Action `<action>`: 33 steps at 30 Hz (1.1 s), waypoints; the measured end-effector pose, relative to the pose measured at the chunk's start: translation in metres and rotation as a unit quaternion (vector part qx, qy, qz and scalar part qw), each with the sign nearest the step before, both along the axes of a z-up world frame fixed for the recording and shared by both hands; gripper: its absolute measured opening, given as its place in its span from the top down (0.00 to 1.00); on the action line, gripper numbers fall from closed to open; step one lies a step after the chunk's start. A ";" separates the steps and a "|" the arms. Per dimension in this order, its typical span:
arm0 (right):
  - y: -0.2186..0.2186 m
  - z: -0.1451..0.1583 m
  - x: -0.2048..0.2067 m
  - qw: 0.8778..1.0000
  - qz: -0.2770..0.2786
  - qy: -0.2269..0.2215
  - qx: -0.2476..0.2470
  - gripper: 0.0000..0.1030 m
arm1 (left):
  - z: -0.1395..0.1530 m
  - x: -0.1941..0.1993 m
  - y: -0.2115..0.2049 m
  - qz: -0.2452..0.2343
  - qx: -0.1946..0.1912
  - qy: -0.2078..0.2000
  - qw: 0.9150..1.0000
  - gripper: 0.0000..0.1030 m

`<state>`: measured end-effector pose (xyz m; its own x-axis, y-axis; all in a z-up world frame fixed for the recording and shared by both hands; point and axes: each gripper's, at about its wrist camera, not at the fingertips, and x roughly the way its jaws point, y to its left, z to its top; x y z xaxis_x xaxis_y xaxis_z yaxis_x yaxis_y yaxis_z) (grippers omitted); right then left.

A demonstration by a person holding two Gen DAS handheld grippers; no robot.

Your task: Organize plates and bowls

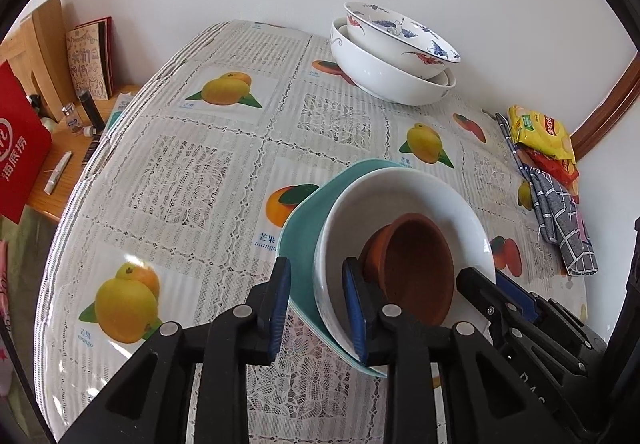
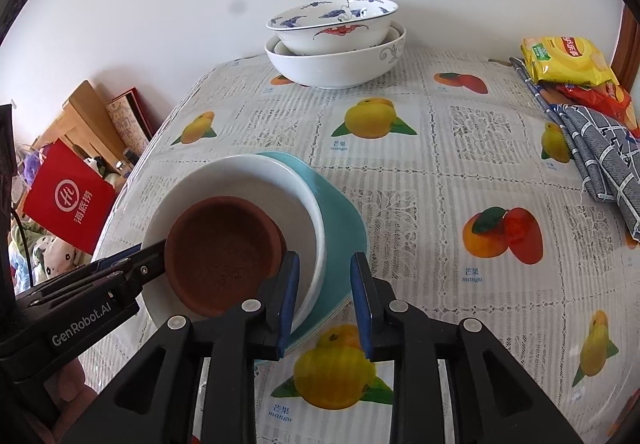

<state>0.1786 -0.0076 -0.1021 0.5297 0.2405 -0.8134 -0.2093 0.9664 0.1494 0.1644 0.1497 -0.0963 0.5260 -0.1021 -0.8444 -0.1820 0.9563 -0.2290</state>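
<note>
Both grippers sit at the bottom of their frames, straddling the same stack. The left gripper (image 1: pixel 318 304) has its fingers either side of the white bowl (image 1: pixel 400 188) and teal plate (image 1: pixel 304 220) rims, still gapped, so released. The right gripper (image 2: pixel 326 298) does the same on the opposite edge, also unclenched. The brown clay bowl (image 2: pixel 224 256) is nested loose inside the white one, and the whole pile looks tilted. I'd squeeze both sides evenly and lift level, or that clay bowl slides. Further back, upper middle of the frame, the painted bowl (image 2: pixel 332 24) sits in a big white bowl (image 2: pixel 336 64) on the worktop (image 2: pixel 440 180), well apart. Probably the destination.
</note>
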 end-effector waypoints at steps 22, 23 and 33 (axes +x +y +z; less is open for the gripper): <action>-0.071 0.047 -0.091 0.997 -0.049 -0.062 -0.025 0.50 | 0.048 -0.083 -0.058 -0.027 0.041 -0.066 0.997 0.44; -0.075 0.048 -0.095 0.997 -0.051 -0.061 -0.024 0.50 | 0.051 -0.088 -0.062 -0.027 0.042 -0.072 0.996 0.41; -0.124 0.072 -0.157 0.989 -0.096 -0.112 -0.021 0.22 | 0.080 -0.139 -0.105 -0.040 0.059 -0.134 0.988 0.22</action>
<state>0.0215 -0.1317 -0.0300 0.7308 0.0870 -0.6770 -0.0453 0.9958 0.0791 0.0258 0.0451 -0.0166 0.7267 -0.0616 -0.6842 -0.0535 0.9879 -0.1458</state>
